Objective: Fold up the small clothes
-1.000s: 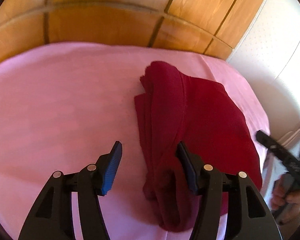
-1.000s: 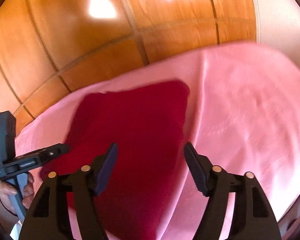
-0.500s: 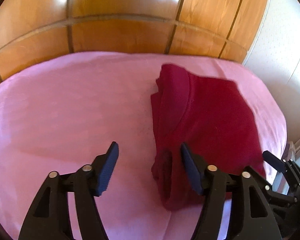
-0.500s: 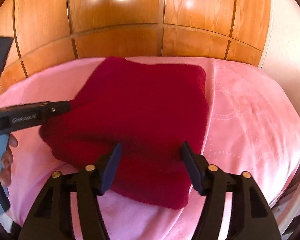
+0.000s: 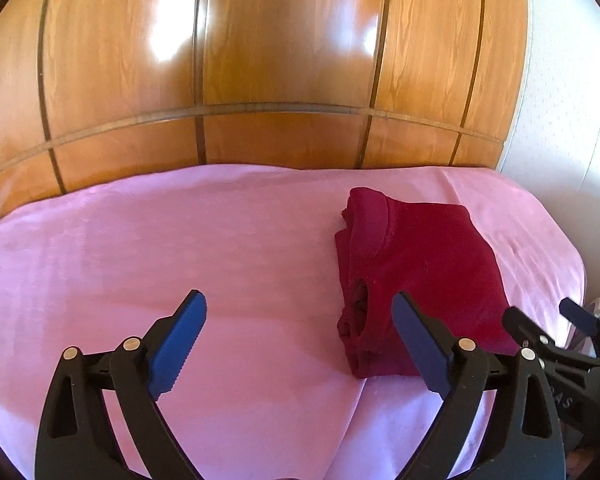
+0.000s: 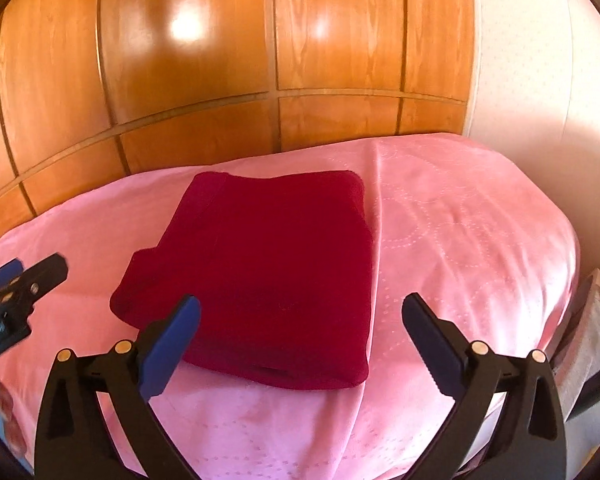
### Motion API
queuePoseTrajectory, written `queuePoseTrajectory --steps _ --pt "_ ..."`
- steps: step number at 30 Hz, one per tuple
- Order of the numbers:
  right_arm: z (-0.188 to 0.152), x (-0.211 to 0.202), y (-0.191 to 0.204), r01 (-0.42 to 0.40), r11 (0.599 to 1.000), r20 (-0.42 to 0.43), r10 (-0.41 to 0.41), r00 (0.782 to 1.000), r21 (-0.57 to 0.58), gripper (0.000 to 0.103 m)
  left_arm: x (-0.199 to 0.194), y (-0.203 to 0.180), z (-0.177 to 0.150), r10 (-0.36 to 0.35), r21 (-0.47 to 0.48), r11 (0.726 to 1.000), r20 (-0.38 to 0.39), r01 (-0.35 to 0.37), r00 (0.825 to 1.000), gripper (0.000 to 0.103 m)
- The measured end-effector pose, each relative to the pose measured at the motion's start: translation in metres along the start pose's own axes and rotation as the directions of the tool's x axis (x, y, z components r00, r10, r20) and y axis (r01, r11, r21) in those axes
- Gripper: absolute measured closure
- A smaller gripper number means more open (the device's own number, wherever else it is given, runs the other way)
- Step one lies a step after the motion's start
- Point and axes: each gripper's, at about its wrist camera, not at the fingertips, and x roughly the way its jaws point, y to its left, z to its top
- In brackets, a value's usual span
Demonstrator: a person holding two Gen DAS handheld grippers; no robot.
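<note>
While both your left gripper (image 5: 298, 330) and right gripper (image 6: 300, 332) hang spread and empty, any careless nudge could spill the red garment's (image 6: 268, 276) loose layered edge.

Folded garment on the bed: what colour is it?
Dark red, plain, no pattern; the folded garment shows best in the right wrist view.
</note>
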Motion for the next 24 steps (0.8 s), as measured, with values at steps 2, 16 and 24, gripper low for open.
queuePoseTrajectory --steps 2,16,24 --pt "0.0 -0.003 0.003 0.02 1.0 0.017 -0.02 1.0 0.0 0.002 -0.004 -0.001 -0.002 0.001 0.003 1.0 0.007 -0.001 1.0 0.006" --pt "-0.007 -0.008 0.003 0.078 0.997 0.023 -0.078 0.997 0.025 0.002 -0.009 -0.012 -0.008 0.015 0.05 0.999 0.012 -0.015 1.0 0.004" --pt "-0.007 -0.009 0.002 0.076 0.997 0.027 -0.077 0.997 0.03 0.002 -0.01 -0.019 -0.007 0.016 0.063 0.998 0.011 -0.017 1.0 0.004"
